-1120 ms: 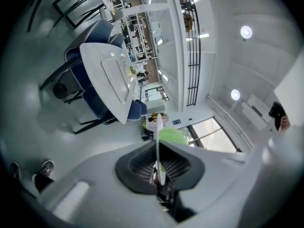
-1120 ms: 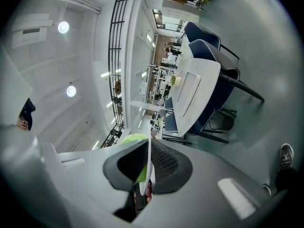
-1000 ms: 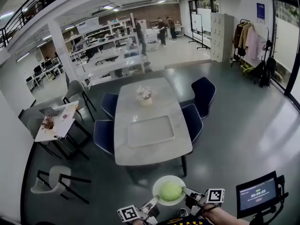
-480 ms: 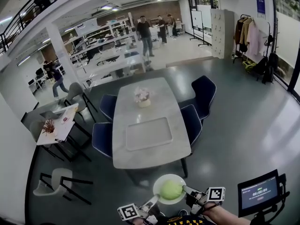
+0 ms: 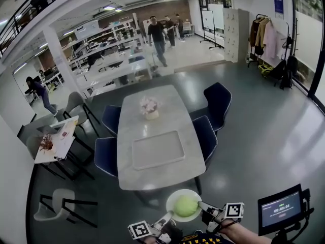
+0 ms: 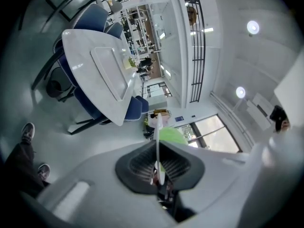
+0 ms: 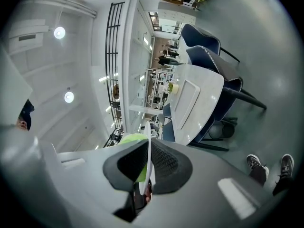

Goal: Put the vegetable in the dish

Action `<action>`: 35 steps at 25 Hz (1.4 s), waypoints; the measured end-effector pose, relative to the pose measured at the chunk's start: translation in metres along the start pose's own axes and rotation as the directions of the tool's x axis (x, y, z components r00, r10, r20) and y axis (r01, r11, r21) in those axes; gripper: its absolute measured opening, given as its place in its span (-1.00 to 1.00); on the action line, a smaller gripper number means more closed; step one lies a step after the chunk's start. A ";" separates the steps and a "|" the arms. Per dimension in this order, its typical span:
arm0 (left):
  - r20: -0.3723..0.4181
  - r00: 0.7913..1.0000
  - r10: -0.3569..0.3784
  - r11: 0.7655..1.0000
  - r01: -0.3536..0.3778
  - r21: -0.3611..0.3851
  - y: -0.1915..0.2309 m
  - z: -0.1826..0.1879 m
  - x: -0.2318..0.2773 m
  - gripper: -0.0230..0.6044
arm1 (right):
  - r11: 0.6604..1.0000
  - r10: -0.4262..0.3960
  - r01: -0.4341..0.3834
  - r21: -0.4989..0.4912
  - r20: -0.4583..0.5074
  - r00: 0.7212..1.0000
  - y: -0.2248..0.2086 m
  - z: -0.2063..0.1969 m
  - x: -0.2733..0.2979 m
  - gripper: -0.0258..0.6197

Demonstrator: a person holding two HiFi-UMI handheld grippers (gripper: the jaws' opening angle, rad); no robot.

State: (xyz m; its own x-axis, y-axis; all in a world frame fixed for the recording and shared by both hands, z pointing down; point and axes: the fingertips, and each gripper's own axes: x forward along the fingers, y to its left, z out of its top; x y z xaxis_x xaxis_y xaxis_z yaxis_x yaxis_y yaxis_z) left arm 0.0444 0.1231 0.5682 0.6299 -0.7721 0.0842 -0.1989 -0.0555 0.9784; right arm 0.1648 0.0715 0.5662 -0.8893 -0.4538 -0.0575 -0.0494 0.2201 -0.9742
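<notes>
The left tongs (image 5: 166, 218) and right tongs (image 5: 203, 207) are still clenching the dish (image 5: 175, 195) by its rim, with the green vegetable (image 5: 185, 206) lying inside. Only the surface (image 5: 157, 179) is drifting nearer, so carrying is seemingly continuing.

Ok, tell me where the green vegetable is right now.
Head view, bottom centre: the vegetable sits in the white dish, which the left claw and right claw grip by its rim, just short of the table.
</notes>
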 end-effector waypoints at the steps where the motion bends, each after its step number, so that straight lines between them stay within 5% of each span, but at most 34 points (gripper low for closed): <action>1: -0.007 1.000 -0.003 1.000 0.003 -0.001 0.001 0.006 0.003 -0.88 | 1.000 -0.010 0.011 -0.009 0.004 1.000 -0.002 0.004 0.004 -0.87; 4: -0.033 0.999 -0.014 1.000 0.014 0.000 0.004 0.023 0.014 -0.88 | 0.996 -0.084 0.084 -0.027 0.018 0.996 -0.015 0.015 0.011 -0.87; 9: -0.058 0.998 -0.013 1.000 0.012 -0.026 0.013 0.068 0.019 -0.88 | 0.999 -0.048 0.048 -0.002 0.047 0.998 -0.010 0.027 0.058 -0.87; 13: -0.069 0.997 -0.023 1.000 0.022 -0.010 0.024 0.107 0.020 -0.88 | 0.992 -0.119 0.121 -0.035 0.048 0.992 -0.024 0.034 0.089 -0.87; 17: -0.075 0.996 -0.041 0.998 0.038 -0.043 0.033 0.143 0.017 -0.88 | 0.997 -0.077 0.078 -0.003 0.069 0.995 -0.018 0.035 0.132 -0.87; 24: -0.098 0.994 -0.053 0.998 0.050 -0.033 0.070 0.209 0.014 -0.88 | 0.992 -0.117 0.120 -0.027 0.093 0.989 -0.045 0.038 0.196 -0.87; 35: -0.105 0.992 -0.070 0.995 0.062 -0.075 0.061 0.239 0.008 -0.88 | 0.990 -0.132 0.136 -0.030 0.104 0.986 -0.028 0.043 0.227 -0.87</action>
State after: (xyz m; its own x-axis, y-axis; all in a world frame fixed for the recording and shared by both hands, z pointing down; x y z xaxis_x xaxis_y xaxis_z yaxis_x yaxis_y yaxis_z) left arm -0.1421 -0.0383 0.5830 0.7172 -0.6959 0.0352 -0.1024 -0.0553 0.9932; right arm -0.0165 -0.0745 0.5707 -0.8229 -0.5661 0.0491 -0.1829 0.1821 -0.9661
